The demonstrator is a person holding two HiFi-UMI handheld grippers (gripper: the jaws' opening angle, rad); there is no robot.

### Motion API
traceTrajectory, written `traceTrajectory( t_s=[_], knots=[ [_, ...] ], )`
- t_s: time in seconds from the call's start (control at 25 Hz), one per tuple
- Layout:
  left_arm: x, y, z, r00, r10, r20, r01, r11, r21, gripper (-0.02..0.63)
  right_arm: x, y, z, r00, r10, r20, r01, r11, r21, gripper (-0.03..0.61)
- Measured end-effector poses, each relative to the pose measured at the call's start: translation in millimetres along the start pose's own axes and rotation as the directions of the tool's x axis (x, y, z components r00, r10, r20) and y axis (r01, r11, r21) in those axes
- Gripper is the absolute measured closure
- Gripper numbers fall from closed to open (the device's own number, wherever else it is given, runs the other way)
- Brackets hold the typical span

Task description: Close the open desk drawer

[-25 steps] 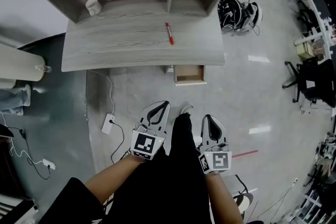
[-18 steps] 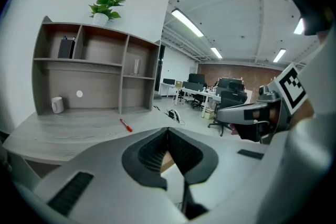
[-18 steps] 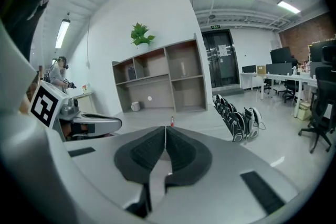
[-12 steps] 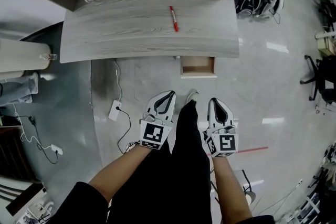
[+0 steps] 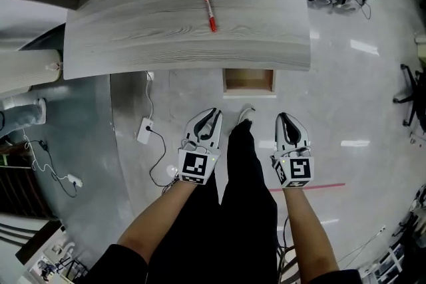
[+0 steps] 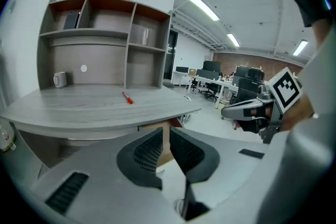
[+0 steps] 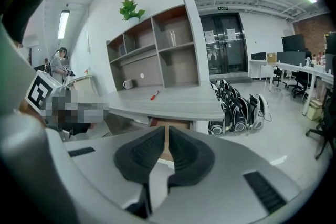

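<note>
- My left gripper (image 5: 212,114) has its fingers only a tiny bit apart. They are opening, and nothing is between them.
- The open drawer (image 5: 249,82) sticks out from under the desk (image 5: 166,43). It is ahead of both sets of fingertips, well apart from them.
- My right gripper (image 5: 286,118) has its fingers pressed together, holding nothing.

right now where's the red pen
In the head view the red pen lies on the desk, near its middle, up-left of the open drawer.
</note>
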State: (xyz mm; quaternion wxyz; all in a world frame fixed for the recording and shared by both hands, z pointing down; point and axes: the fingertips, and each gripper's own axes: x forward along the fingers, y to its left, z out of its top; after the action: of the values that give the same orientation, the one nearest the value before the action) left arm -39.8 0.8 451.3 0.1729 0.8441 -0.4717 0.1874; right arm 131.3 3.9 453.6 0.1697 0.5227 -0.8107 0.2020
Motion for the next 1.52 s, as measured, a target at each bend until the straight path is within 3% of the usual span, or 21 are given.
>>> traceTrajectory(
  t_s=[0.16, 0.36, 0.52, 0.96, 1.2, 1.52],
  knots=[
    [21.9, 5.2, -27.6, 0.999, 0.009, -0.031, -0.009, 1.0, 0.001, 0.572, 22.8, -20.0, -23.5, 0.999, -0.004, -0.033, 0.004, 1.0, 0.014, 0.56],
    [44.8, 21.3, -61.4, 0.997, 0.048, -0.056, -0.048, 0.999, 0.006, 0.548, 52.4, -29.7, -59.1, 0.994, 0.057, -0.095, -0.06, 0.997, -0.038, 0.557],
    [53.1, 25.6, -91.4, 0.993, 0.058, -0.106, -0.057, 0.998, 0.011, 0.537, 59.6, -38.8, -87.7, 0.987, 0.067, -0.146, -0.072, 0.997, -0.032, 0.507],
    [87.5, 30.1, -139.9, 0.976, 0.004, -0.218, 0.018, 0.995, 0.098, 0.426, 101.6, -50.4, -137.3, 0.963, 0.139, -0.232, -0.15, 0.988, -0.031, 0.423],
    [101.2, 21.0, -156.5, 0.967, -0.042, -0.25, 0.083, 0.984, 0.155, 0.423, 99.2, -51.2, -151.1, 0.951, 0.187, -0.248, -0.218, 0.971, -0.102, 0.405],
    [104.7, 25.2, -174.3, 0.959, -0.028, -0.281, 0.083, 0.979, 0.185, 0.422, 115.5, -42.3, -160.8, 0.945, 0.194, -0.265, -0.234, 0.964, -0.128, 0.4]
  ],
)
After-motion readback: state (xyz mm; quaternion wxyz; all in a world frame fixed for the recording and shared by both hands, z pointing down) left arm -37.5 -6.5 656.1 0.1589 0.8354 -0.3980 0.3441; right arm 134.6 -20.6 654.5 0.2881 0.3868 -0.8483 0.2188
